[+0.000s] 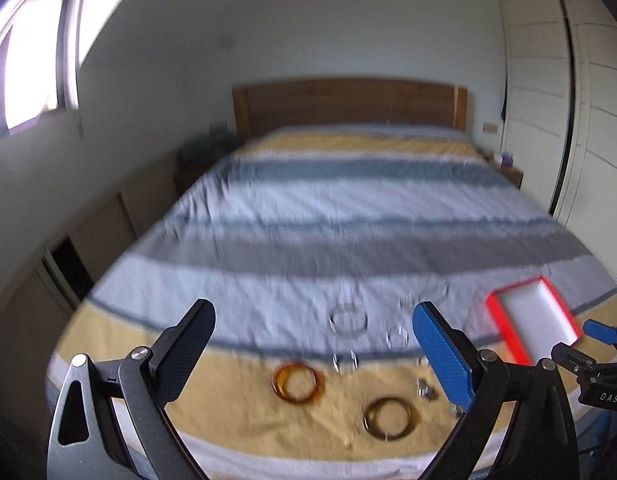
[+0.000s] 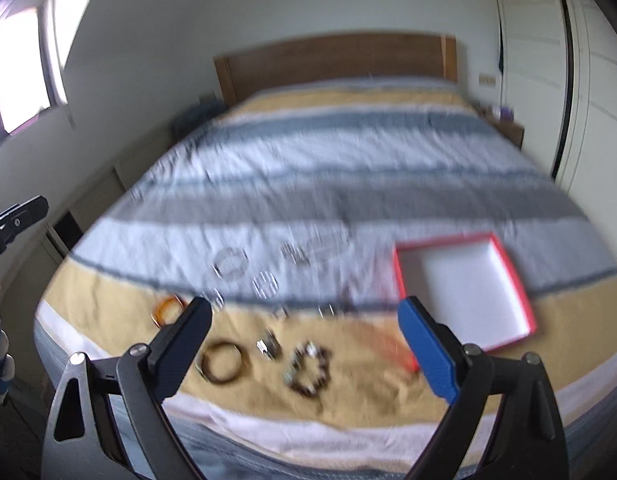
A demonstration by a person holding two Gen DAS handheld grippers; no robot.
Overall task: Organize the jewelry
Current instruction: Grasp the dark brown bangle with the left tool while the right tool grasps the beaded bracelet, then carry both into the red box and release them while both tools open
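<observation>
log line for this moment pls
left claw open, empty | right claw open, empty | bangles on bed | red box empty

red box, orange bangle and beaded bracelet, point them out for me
red box (image 2: pixel 504 258): right wrist view, on its far right wall
orange bangle (image 1: pixel 277 381): left wrist view, on its left rim
beaded bracelet (image 2: pixel 295 366): right wrist view, on its left beads

Daylight enters from the window (image 1: pixel 32 60) at upper left, blown out to white with a purple fringe along its frame in both views. The room is evenly bright, with soft shadows. Both pictures are smeared by motion blur: the striped bedspread (image 1: pixel 348 208), the bangles and the red-rimmed box (image 2: pixel 464 292) lose their edges. Fisheye distortion bows the walls and wardrobe (image 1: pixel 548 80), and dark vignetting fills the corners. Only the gripper fingers (image 1: pixel 180 356) look sharp.
</observation>
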